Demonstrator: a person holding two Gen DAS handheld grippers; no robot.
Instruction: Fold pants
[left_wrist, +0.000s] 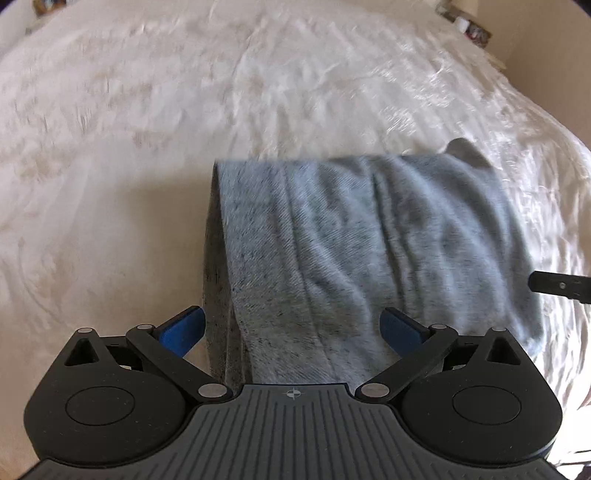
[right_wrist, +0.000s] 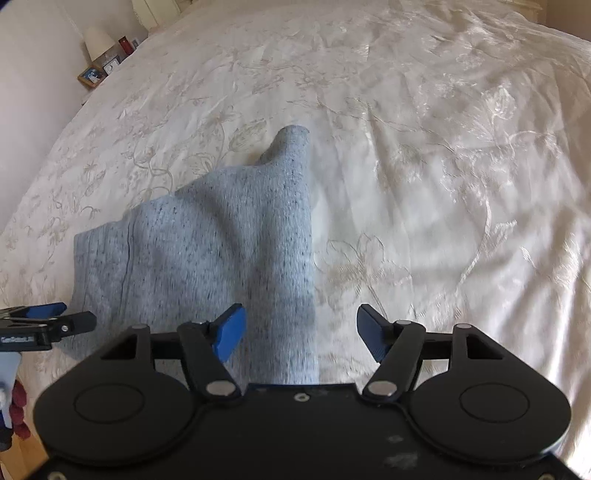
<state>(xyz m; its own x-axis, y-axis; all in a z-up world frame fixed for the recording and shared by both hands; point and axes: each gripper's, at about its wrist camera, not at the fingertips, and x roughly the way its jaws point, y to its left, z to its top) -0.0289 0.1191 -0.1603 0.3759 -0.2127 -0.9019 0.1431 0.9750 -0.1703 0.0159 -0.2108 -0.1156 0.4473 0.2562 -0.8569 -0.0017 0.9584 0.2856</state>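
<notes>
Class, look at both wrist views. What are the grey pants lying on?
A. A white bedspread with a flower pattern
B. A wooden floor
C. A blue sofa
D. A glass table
A: the folded grey pants rest on a white bedspread with a flower pattern.

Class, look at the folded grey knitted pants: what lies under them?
The folded grey knitted pants lie on a white embroidered bedspread, which shows all around them. The patch directly beneath, and anything between the layers, is covered.
</notes>
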